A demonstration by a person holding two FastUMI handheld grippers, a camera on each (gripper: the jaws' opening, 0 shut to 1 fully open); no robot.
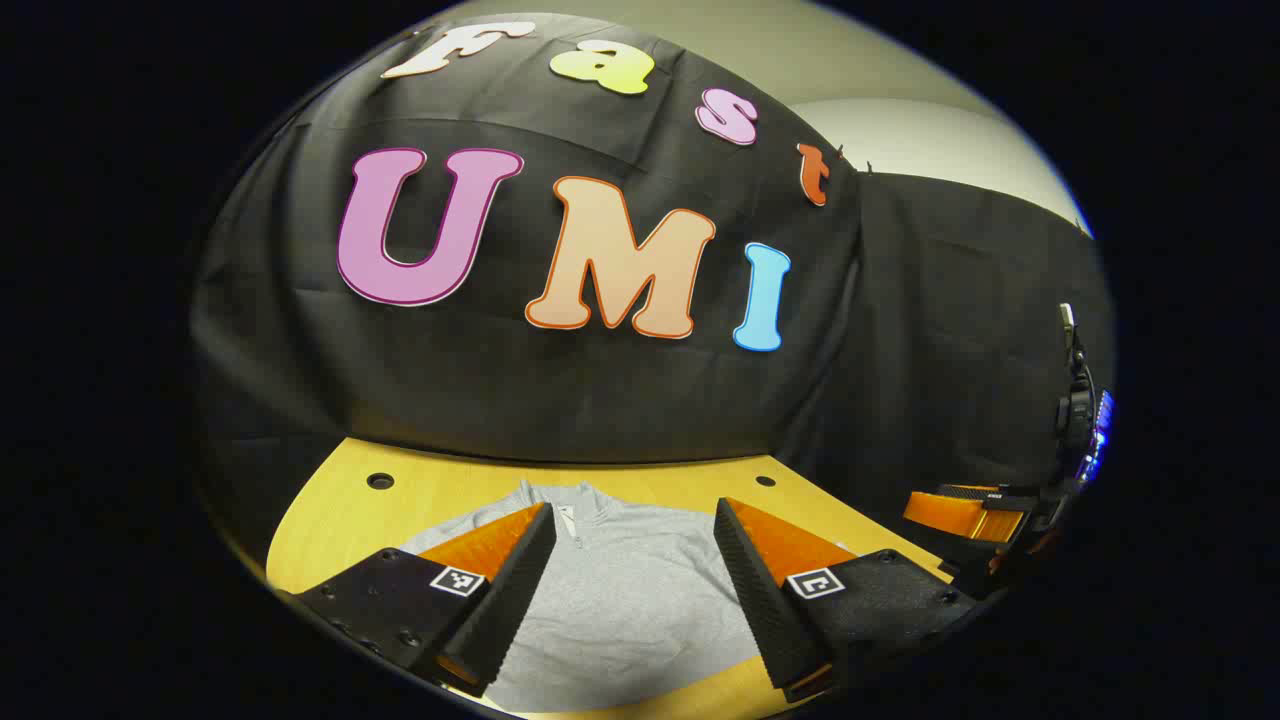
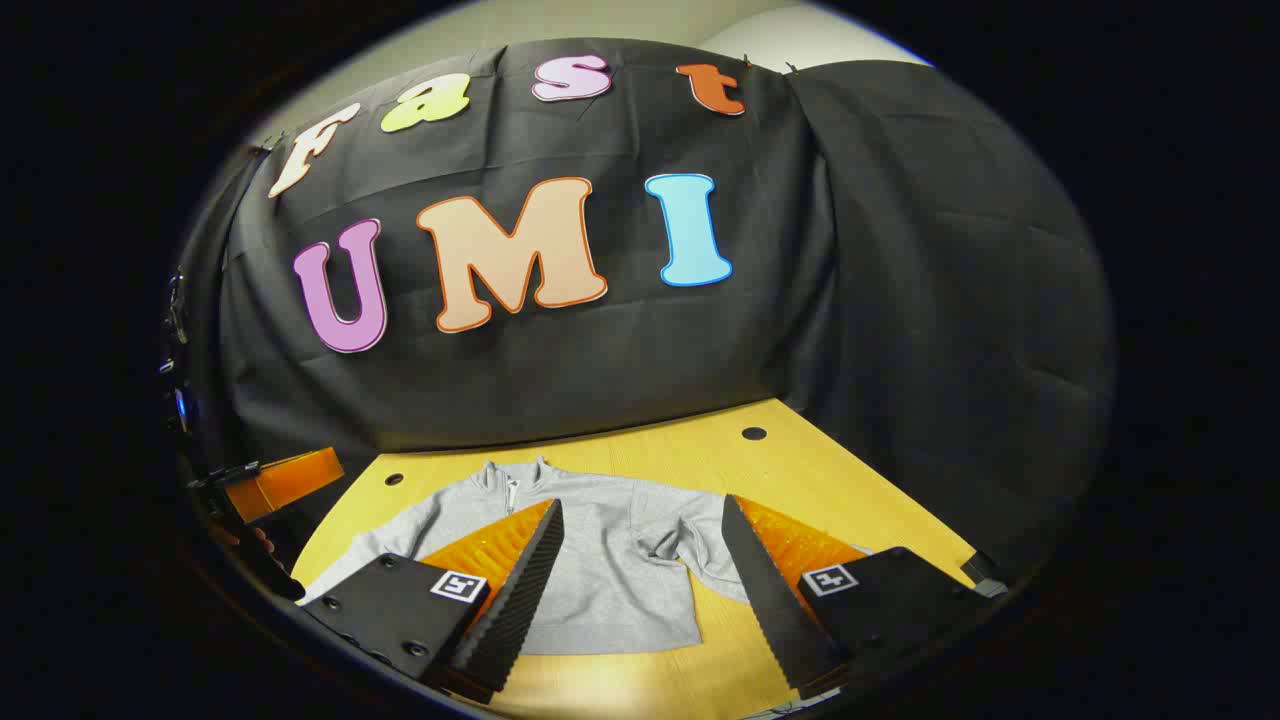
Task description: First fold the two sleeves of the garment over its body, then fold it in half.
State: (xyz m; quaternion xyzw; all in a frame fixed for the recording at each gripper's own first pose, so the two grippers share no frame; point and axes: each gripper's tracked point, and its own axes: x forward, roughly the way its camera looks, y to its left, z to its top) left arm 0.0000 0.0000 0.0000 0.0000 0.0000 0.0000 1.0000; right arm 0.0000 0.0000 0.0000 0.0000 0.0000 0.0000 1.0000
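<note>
A grey zip-neck garment (image 2: 600, 570) lies flat on the yellow table (image 2: 800, 470), collar (image 2: 515, 478) toward the back wall. One sleeve (image 2: 360, 560) stretches out to the left; the other sleeve (image 2: 695, 545) lies bunched along the body's right side. My right gripper (image 2: 642, 505) hangs open above the garment with nothing between its fingers. In the left gripper view the garment (image 1: 625, 600) lies below my left gripper (image 1: 633, 510), which is open and holds nothing. The right gripper (image 1: 965, 510) appears there at the right edge, and the left gripper (image 2: 285, 478) at the left edge of the right gripper view.
The table (image 1: 340, 520) has small round holes (image 2: 754, 434) near its back corners. Black cloth walls close the back and right sides. A device with a blue light (image 1: 1085, 430) stands at the far right of the left gripper view.
</note>
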